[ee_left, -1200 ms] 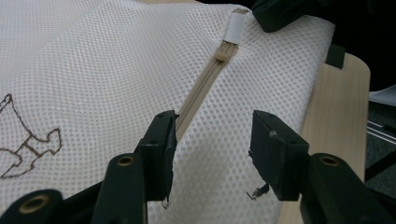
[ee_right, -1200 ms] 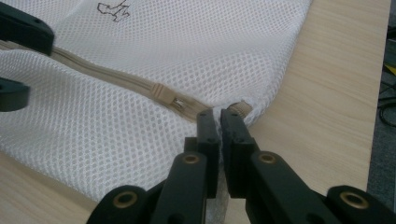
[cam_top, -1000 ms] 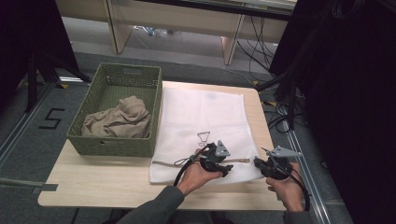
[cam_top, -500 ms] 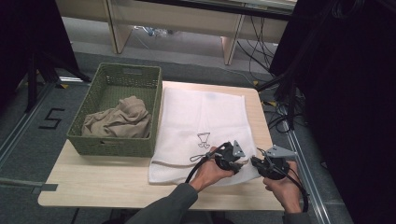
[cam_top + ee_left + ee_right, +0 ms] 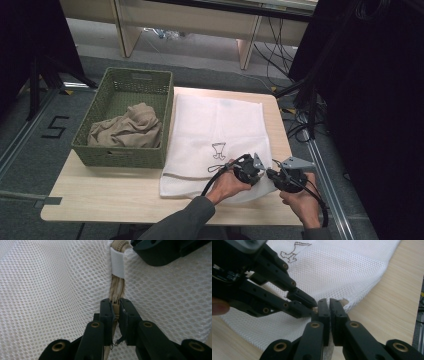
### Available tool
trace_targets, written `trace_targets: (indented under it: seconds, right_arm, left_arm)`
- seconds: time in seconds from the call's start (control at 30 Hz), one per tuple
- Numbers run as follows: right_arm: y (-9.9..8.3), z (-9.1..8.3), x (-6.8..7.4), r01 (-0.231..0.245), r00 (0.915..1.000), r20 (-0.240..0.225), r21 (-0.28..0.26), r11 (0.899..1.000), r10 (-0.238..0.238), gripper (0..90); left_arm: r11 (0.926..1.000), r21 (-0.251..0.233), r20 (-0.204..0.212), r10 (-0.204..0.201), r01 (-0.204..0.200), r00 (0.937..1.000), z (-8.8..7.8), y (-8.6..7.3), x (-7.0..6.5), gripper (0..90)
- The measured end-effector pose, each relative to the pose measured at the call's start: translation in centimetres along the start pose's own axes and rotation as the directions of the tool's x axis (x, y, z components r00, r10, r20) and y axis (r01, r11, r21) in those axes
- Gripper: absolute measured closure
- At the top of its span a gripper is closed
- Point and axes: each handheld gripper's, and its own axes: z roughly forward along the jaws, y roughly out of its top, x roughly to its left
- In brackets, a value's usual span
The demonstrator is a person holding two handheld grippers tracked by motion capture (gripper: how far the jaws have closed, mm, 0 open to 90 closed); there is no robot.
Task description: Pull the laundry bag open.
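I'm pinching the zipper (image 5: 116, 293) of the mesh bag (image 5: 215, 135) w/ my left gripper (image 5: 116, 308), jaws just closing. My right gripper (image 5: 329, 305) is clamping the bag's edge at 3 o'clock of it.

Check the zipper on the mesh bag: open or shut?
Shut where it shows. In the left gripper view the tan zipper runs closed along the white mesh bag, with the left hand-held gripper pinching it. The rest is hidden.
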Motion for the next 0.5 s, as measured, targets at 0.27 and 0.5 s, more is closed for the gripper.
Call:
trace_targets:
  seconds: [0.27,0.5]
  right_arm:
    - [-0.5,-0.1,-1.0,-0.09,0.9958,0.014,-0.018,0.996,0.09,72.7]
    - [-1.7,0.5,-2.5,-0.256,0.9666,0.006,0.02,0.966,0.256,50.4]
  left_arm:
    - [1.0,0.004,-0.038,-0.001,0.001,0.9993,-0.9,0.1,0.3,81.2]
    - [0.9998,-0.005,-0.05,0.017,-0.017,0.9986,-1.6,0.1,0.4,81.3]
